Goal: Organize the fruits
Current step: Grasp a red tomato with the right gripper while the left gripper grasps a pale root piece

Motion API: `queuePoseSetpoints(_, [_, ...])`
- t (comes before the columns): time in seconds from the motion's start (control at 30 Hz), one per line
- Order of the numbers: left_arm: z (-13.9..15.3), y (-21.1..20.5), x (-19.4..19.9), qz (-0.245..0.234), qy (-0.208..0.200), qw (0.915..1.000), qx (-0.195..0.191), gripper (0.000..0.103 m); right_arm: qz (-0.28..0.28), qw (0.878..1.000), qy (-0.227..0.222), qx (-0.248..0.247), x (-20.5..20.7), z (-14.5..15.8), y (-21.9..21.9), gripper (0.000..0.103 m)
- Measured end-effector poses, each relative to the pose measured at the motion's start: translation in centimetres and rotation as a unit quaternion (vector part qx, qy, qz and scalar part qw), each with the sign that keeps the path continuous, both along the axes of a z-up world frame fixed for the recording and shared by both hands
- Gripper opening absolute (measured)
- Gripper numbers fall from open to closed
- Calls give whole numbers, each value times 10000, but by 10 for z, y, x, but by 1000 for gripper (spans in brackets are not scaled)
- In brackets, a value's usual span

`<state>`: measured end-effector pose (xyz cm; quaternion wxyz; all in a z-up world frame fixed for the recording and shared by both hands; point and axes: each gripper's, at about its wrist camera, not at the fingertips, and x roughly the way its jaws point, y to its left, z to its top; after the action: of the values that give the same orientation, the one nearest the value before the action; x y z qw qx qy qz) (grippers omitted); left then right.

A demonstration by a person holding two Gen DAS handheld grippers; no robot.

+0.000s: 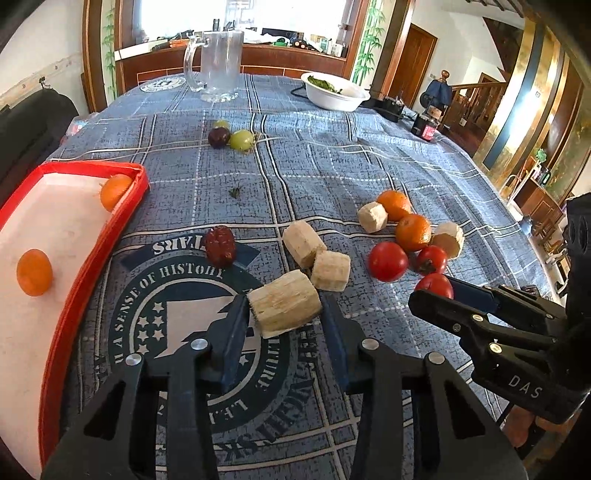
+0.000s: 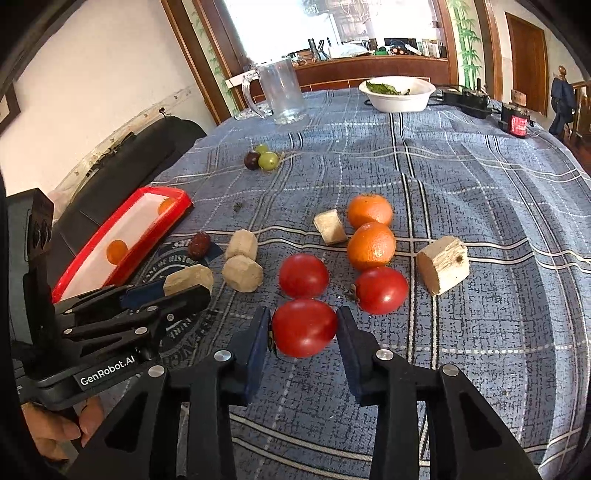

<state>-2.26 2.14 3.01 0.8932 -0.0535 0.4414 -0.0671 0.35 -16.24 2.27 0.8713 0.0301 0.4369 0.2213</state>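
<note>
Bright window [image 1: 243, 14] behind a wooden counter [image 1: 236, 59]; white walls [image 2: 110, 74], brown door [image 2: 526, 55].

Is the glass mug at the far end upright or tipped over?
Upright. The glass mug stands on its base on the tablecloth, handle at the side.

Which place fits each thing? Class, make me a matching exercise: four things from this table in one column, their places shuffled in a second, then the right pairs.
Things
1. pale chunk
2. nearest tomato
3. small orange fruit
4. green leaves

Places
A. in the white bowl
B. between the right gripper's pads
C. in the red-rimmed tray
D. between the left gripper's pads

Pairs: 1-D, 2-B, 3-C, 4-A
</note>
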Motion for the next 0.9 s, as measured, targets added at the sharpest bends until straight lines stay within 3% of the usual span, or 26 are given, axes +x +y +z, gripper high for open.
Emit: queuePoseSetpoints(0.9, [49, 46, -16, 504, -617, 9966, -217, 38, 257, 9989, -381, 61, -19, 38, 26, 37])
